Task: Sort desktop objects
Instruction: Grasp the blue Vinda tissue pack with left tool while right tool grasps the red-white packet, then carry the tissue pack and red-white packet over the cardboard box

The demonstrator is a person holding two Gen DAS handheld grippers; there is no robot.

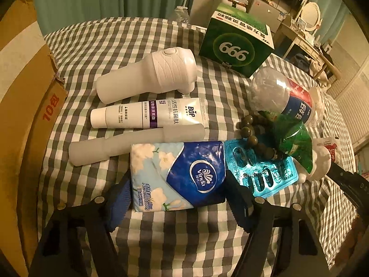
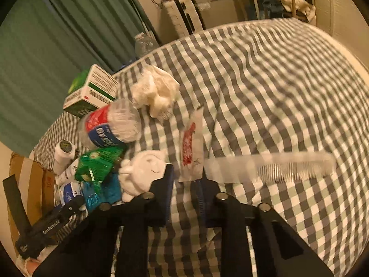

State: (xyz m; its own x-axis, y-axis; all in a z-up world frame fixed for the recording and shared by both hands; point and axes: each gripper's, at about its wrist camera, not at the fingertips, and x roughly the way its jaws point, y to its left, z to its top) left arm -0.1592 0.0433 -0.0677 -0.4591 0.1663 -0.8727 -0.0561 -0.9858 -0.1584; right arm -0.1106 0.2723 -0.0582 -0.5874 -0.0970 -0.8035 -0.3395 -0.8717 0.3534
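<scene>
In the left wrist view my left gripper is shut on a blue Vinda tissue pack, one finger on each side. Beyond it lie a frosted tube, a BOP toothpaste tube, a white handheld device, a green 999 box, a plastic bottle, a bead bracelet, a teal blister pack and a green packet. In the right wrist view my right gripper is open over the checked cloth, with a white comb just right of its fingers and a red-and-white sachet ahead.
A cardboard box stands at the left edge of the checked cloth. A white figurine and a crumpled white bag lie near the pile. The right part of the cloth holds only the comb.
</scene>
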